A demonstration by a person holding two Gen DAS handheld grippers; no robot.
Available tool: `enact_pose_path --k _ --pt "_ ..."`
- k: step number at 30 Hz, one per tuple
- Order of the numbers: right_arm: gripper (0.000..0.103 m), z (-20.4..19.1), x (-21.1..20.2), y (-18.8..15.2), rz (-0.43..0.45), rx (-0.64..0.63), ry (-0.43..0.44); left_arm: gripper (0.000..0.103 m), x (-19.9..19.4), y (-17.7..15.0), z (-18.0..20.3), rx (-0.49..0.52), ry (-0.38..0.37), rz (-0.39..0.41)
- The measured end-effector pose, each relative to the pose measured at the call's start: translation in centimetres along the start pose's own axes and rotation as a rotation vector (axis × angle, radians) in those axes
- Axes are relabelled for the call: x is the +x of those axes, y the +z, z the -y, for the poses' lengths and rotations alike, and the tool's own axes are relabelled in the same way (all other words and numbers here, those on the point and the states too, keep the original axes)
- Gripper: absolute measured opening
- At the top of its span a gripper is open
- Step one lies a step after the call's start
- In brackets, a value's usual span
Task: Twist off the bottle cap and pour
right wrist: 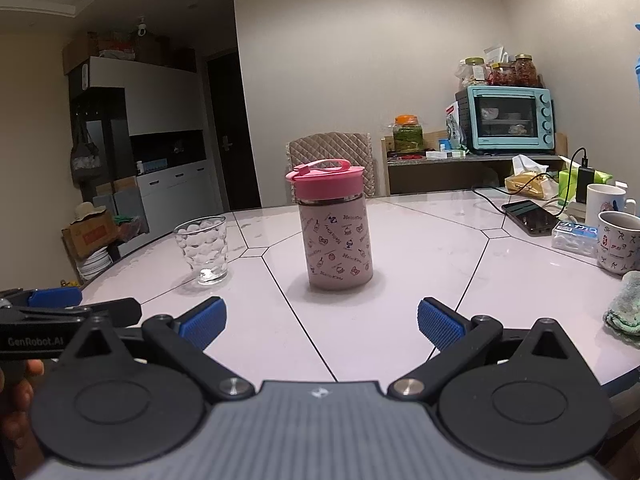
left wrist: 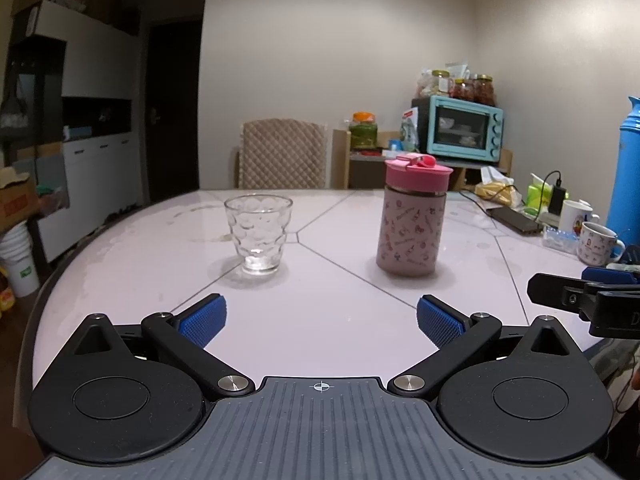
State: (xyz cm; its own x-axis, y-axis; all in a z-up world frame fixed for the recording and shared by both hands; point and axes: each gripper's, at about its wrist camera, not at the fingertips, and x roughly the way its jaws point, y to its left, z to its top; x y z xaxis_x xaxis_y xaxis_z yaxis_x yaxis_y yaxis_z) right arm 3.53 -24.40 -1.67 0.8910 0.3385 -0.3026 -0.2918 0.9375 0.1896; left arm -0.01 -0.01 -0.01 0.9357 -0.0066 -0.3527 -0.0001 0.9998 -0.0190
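The bottle [right wrist: 335, 228] stands upright on the table [right wrist: 420, 248], pink cap [right wrist: 325, 180] on, straight ahead at twelve o'clock of the right gripper [right wrist: 322, 322]. The glass [left wrist: 258, 233] (seemingly empty) sits at eleven o'clock of the left gripper [left wrist: 322, 320], within easy pouring range. Both grippers gape wide, holding nothing. The bottle's print reads "Hello Kitty"; the left gripper's side reads "GenRobot.AI".

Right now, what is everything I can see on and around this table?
bottle: one, pink patterned, table centre, upright
cap: one, pink, on the bottle
glass: one, clear, left of the bottle, apart from it
table: one, white
mugs: two, white printed, table's right side
phone: one, black, right side, cable attached
cloth: one, greenish, right edge
flask: one, blue, far right
oven: one, turquoise, back shelf, jars on top
chair: one, beige quilted, behind the table
left gripper: black, blue pads, open
right gripper: black, blue pads, open
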Motion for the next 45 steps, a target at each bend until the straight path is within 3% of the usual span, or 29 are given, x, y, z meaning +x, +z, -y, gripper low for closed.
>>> enact_pose_path --k 5,45 --pt "0.103 -1.5 -0.3 0.0 0.007 -0.046 -0.014 0.103 -0.1 -0.2 0.1 -0.001 0.005 0.001" --pt "0.103 -1.2 -0.1 -0.1 -0.006 -0.024 -0.013 0.103 0.0 0.3 0.4 0.003 -0.003 0.002"
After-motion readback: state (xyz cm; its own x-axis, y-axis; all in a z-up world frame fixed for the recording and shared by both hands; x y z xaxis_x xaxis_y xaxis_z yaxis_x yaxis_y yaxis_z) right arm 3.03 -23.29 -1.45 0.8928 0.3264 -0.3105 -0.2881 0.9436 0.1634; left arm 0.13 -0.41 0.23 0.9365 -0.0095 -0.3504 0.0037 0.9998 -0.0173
